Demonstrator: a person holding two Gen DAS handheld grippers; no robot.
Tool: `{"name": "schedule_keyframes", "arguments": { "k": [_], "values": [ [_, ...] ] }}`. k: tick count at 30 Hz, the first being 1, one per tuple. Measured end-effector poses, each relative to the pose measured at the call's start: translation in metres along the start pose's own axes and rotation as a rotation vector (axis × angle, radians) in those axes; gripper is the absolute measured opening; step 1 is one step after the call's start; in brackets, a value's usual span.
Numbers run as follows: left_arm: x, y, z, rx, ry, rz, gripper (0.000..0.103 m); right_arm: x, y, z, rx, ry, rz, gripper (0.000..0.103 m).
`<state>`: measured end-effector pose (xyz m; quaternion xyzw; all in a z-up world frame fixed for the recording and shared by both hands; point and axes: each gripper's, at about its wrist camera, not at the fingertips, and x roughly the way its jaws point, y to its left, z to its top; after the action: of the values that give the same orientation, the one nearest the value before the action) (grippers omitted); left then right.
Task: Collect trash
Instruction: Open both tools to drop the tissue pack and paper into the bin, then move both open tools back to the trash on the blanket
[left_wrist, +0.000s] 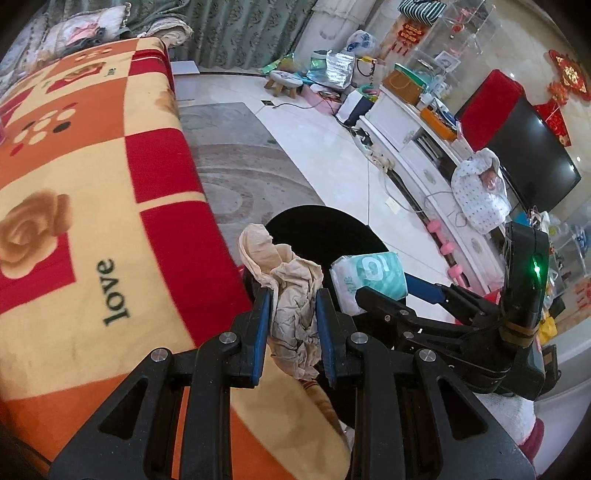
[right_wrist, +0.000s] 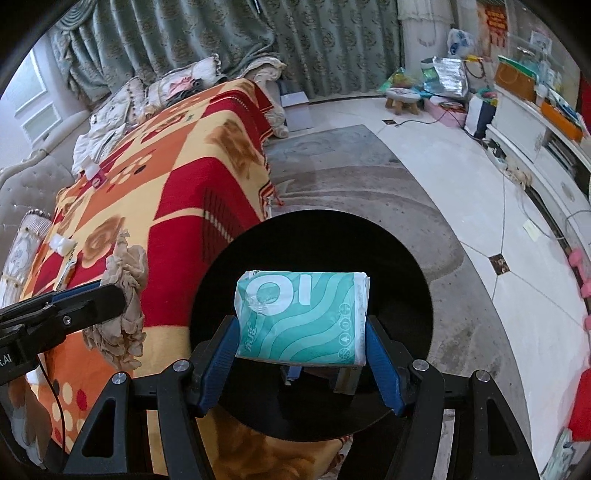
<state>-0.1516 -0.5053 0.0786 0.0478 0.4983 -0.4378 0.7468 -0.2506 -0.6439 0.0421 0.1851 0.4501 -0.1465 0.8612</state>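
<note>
The left gripper (left_wrist: 293, 310) is clamping a crumpled beige tissue (left_wrist: 291, 295) over the near edge of a red-and-orange blanket (left_wrist: 92, 184) covering the sofa on the left. The right gripper (right_wrist: 301, 350) is gripping a teal tissue pack (right_wrist: 303, 317) above a black bin (right_wrist: 406, 295). A grey rug (right_wrist: 351, 177) is lying on pale tiles, with a white TV cabinet (left_wrist: 413, 147) at far right.

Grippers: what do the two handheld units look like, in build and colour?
Both the left gripper and right gripper have black, cut-out linkage arms with silver pivot bolts and blue finger pads. The left view shows the right unit's black body with a lit green LED.
</note>
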Motion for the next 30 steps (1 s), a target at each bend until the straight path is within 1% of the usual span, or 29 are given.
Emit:
{"name": "schedule_keyframes", "arguments": {
  "k": [4, 7, 10, 11, 12, 20, 30],
  "values": [
    [0.007, -0.001, 0.003, -0.001, 0.002, -0.013, 0.023, 0.002, -0.006, 0.004, 0.016, -0.002, -0.005, 0.068],
    [0.009, -0.002, 0.004, 0.002, -0.011, -0.021, 0.025, 0.003, -0.009, 0.007, 0.03, -0.01, -0.009, 0.07],
    [0.012, -0.001, 0.004, -0.003, -0.007, -0.025, 0.035, 0.002, -0.013, 0.008, 0.046, -0.02, -0.006, 0.076],
    [0.013, 0.0, 0.004, -0.003, -0.005, -0.028, 0.038, 0.001, -0.014, 0.009, 0.049, -0.022, -0.008, 0.077],
    [0.013, 0.0, 0.003, -0.002, -0.005, -0.026, 0.04, 0.001, -0.016, 0.009, 0.051, -0.023, -0.01, 0.077],
    [0.003, 0.002, -0.003, -0.001, -0.011, 0.003, 0.04, 0.004, -0.012, 0.005, 0.05, -0.008, 0.004, 0.077],
    [-0.017, 0.018, -0.018, -0.016, -0.034, 0.084, 0.04, 0.002, 0.01, 0.004, 0.003, -0.005, 0.02, 0.077]
  ]
}}
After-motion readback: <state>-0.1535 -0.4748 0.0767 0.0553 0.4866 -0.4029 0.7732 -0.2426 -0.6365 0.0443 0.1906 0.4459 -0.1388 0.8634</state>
